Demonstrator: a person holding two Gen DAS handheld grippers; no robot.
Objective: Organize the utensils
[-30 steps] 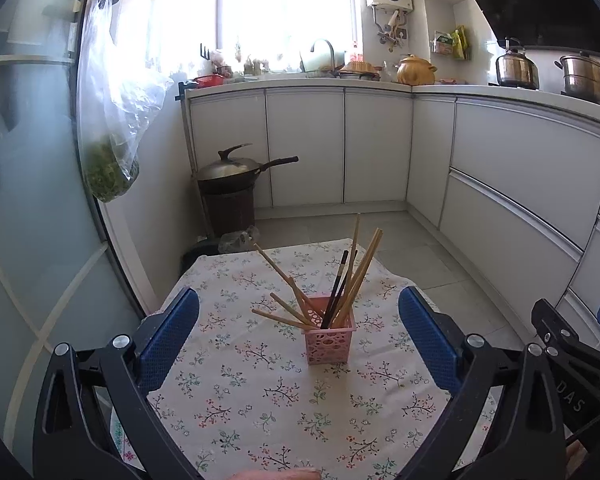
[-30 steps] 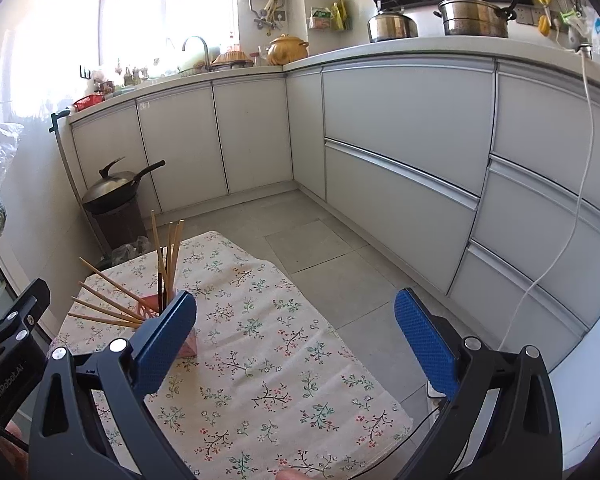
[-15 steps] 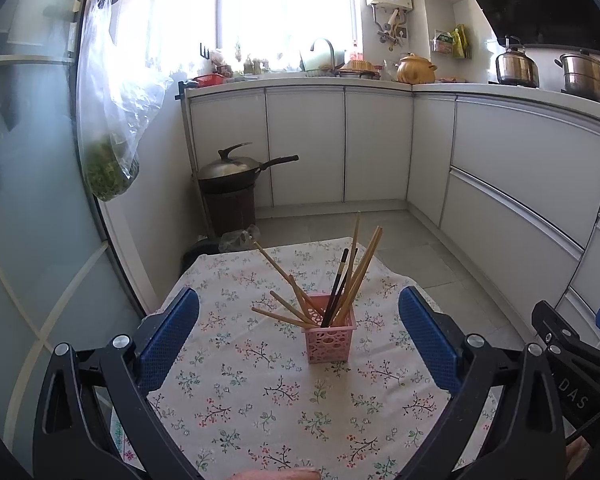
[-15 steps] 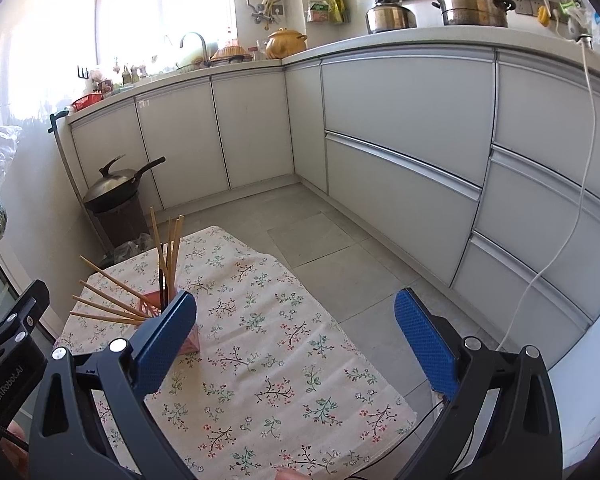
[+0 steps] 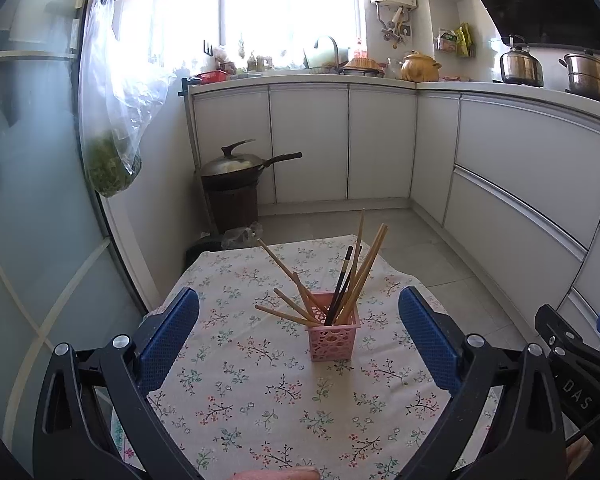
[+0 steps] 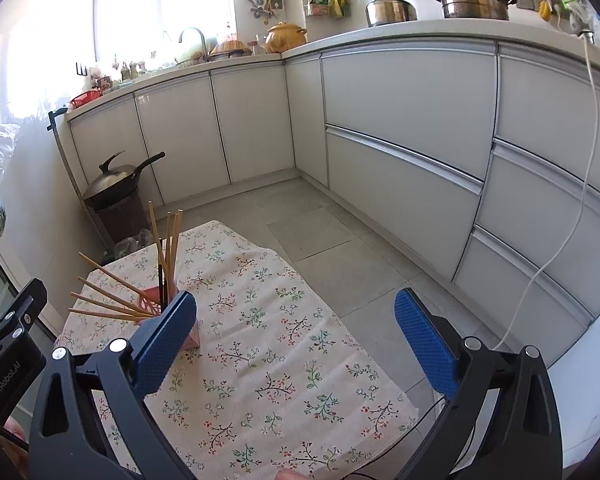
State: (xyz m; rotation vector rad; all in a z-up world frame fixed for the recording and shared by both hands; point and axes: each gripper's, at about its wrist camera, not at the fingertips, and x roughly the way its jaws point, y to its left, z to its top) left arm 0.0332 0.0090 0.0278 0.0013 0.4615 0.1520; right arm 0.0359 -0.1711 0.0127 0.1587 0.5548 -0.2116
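A pink perforated holder (image 5: pixel 332 336) stands on the floral tablecloth (image 5: pixel 260 396). It holds several wooden chopsticks (image 5: pixel 366 268) and a black pair (image 5: pixel 340 284), fanned left and upright. My left gripper (image 5: pixel 300 332) is open and empty, its blue pads wide apart, the holder a little ahead between them. In the right wrist view the holder (image 6: pixel 150 306) sits at the left, partly hidden by the left blue pad (image 6: pixel 166 340). My right gripper (image 6: pixel 296 344) is open and empty above the cloth.
The small table's edges drop to a grey tiled floor (image 6: pixel 340 248). White cabinets (image 6: pixel 400 120) run along the back and right. A wok on a stool (image 5: pixel 236 172) stands beyond the table. A bag of greens (image 5: pixel 112 152) hangs at left. A white cable (image 6: pixel 556 248) hangs at right.
The right gripper has tilted slightly, shifting its view a little. The left gripper and the holder have not visibly moved.
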